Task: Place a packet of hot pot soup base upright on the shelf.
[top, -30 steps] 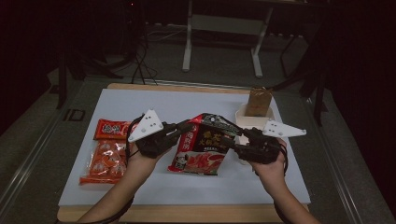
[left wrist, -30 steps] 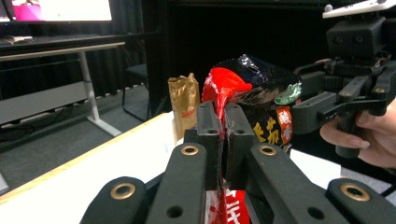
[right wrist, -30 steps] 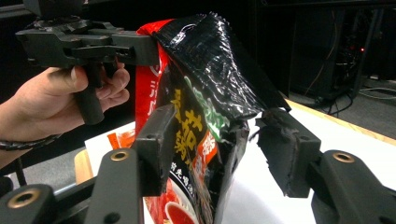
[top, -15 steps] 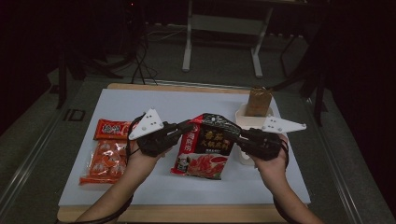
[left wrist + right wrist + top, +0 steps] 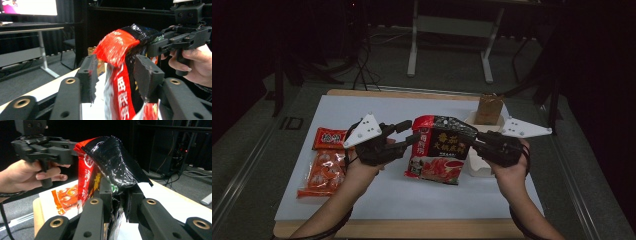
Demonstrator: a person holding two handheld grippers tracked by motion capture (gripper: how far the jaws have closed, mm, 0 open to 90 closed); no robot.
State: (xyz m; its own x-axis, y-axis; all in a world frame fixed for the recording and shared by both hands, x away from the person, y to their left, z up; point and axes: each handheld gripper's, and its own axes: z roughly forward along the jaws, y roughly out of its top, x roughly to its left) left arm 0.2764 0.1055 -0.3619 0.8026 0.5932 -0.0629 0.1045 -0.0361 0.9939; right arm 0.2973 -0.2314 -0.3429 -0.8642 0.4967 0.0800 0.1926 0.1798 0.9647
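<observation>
Handing the sauce packet from one gripper to the other

In the frame's middle the packet (image 5: 439, 150) hangs above the table (image 5: 362, 107). The right gripper (image 5: 466, 139) pinches its right edge; the left gripper (image 5: 411, 135) has just been opening, packet between its loose jaws (image 5: 120, 82). Next, probably, the left pulls away.

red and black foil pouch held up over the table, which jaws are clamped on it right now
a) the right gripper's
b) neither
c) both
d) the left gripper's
a: in the right gripper view the right gripper pinches the red and black foil pouch, while the left gripper stands open around its edge, its jaws having just opened.
</observation>
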